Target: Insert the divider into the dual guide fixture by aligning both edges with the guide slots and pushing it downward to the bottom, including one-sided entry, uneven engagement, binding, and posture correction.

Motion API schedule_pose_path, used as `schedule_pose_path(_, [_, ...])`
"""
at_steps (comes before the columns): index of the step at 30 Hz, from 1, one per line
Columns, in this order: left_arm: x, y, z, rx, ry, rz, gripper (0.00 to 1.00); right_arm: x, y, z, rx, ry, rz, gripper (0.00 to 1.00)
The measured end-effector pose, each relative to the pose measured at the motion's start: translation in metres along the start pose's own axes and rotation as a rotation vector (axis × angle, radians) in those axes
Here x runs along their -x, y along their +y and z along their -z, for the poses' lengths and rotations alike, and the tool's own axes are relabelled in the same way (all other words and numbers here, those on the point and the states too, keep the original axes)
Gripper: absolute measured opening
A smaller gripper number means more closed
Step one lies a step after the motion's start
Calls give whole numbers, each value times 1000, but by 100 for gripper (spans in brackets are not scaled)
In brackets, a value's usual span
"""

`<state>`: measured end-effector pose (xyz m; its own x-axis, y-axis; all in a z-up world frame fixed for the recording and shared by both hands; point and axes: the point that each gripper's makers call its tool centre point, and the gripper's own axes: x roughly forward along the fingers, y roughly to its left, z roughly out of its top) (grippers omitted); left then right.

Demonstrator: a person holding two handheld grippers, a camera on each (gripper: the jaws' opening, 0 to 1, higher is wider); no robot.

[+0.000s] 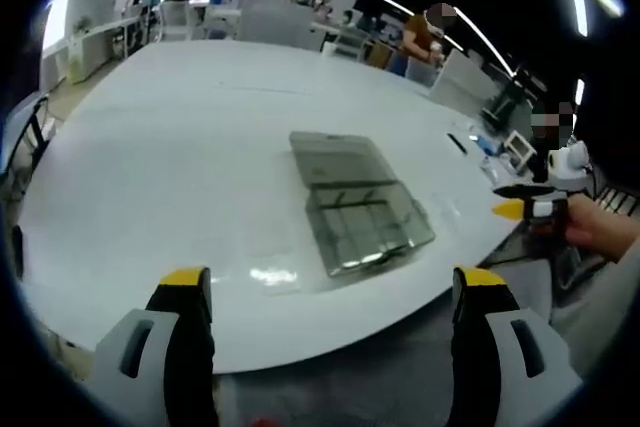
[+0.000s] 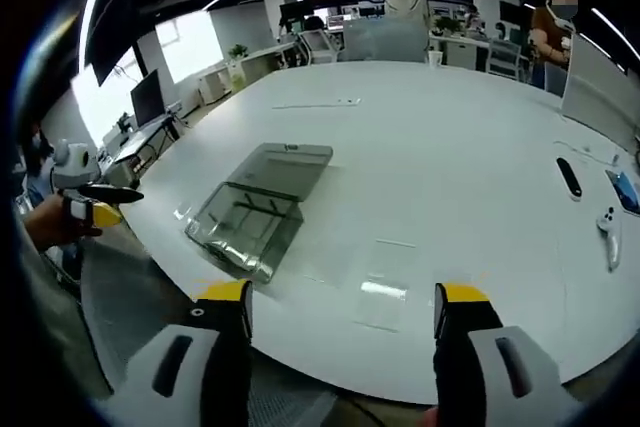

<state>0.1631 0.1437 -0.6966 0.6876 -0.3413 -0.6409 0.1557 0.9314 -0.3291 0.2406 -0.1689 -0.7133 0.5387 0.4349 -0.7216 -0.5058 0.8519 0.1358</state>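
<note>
Our left gripper (image 1: 332, 292) hangs at the near edge of the white surface (image 1: 180, 147), its yellow-tipped jaws spread wide with nothing between them. Our right gripper (image 2: 342, 309) sits the same way, jaws well apart and empty, just off the rounded edge of the surface (image 2: 440, 147).

Just past the left gripper we see a clear flat sheet (image 1: 262, 269) lying on the surface, catching a glint of light. In the right gripper view the same kind of clear sheet (image 2: 385, 287) lies near the edge, just beyond the jaws. We take it for the divider, though it is too transparent to be sure.

Beside it stands the fixture (image 1: 368, 227), a clear box with inner partitions and a lid (image 1: 335, 157) folded flat behind it. In the right gripper view the fixture (image 2: 245, 222) is left of centre, its lid (image 2: 285, 167) stretched out beyond.

At the right rim of the left gripper view the other gripper (image 1: 525, 209) shows in a hand (image 1: 600, 227), off the surface. The right gripper view has the other gripper (image 2: 95, 209) at its left rim.

Farther across the surface lie a dark pen-like thing (image 2: 568, 177) and a white controller (image 2: 608, 227). Beyond are desks, monitors and people.
</note>
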Motion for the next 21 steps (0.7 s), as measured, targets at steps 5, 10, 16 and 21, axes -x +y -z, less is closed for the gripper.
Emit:
schedule_pose_path(5, [-3, -4, 1, -2, 8, 10, 99, -11, -3, 0, 0, 22, -3, 67])
schedule_pose_path(10, [-5, -5, -1, -3, 10, 13, 99, -23, -6, 1, 2, 42, -3, 64])
schedule_pose_path(16, [-5, -3, -3, -3, 11, 10, 99, -36, -15, 7, 0, 76, 2, 60])
schedule_pose_path(21, [-6, -2, -3, -1, 15, 11, 99, -45, -19, 11, -1, 95, 6, 57])
